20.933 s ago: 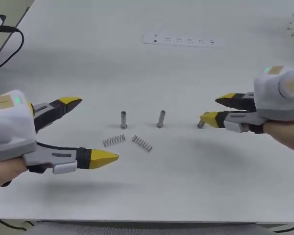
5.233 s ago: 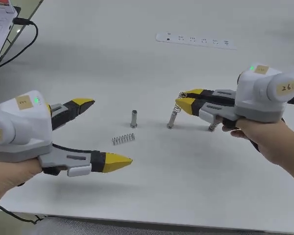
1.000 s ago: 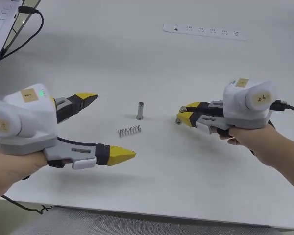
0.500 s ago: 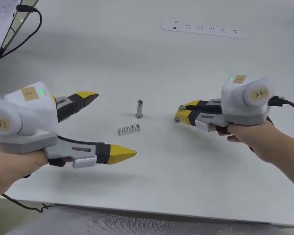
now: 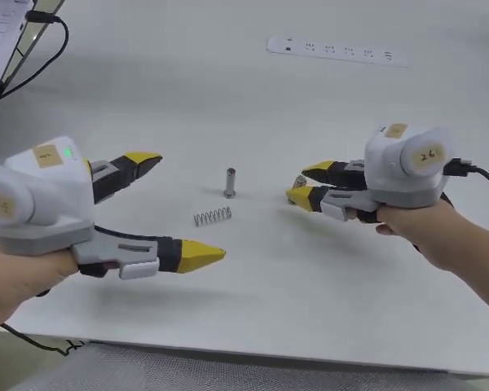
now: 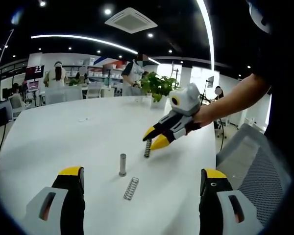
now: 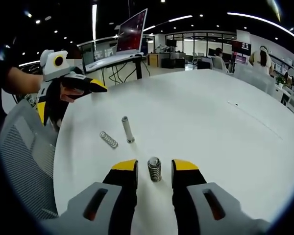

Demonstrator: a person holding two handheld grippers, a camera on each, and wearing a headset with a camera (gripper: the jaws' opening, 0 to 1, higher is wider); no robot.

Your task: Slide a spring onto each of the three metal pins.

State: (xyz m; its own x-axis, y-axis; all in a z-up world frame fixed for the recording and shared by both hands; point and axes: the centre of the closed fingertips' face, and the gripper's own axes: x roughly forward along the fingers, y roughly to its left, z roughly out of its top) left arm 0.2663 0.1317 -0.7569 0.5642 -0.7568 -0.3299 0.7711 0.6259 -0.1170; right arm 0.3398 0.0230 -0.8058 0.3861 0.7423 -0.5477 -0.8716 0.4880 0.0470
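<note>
The right tool (image 5: 303, 184) is held low over the tabletop (image 5: 253, 106) with its jaws parted just a little. In the right gripper view a sprung pin (image 7: 154, 169), spring already on it, is seen standing upright between the yellow tips with a small gap on each side, so nothing's actually gripped. In the head view that sprung pin is mostly tucked behind the tips, so the gap can't really be judged there. Its coils are made out fine in the left gripper view though. The left tool (image 5: 186, 206) is held wide open and empty, well apart from everything. A bare pin (image 5: 230, 182) is stood upright mid-tabletop, and a loose spring (image 5: 212, 217) is laid flat near it.
</note>
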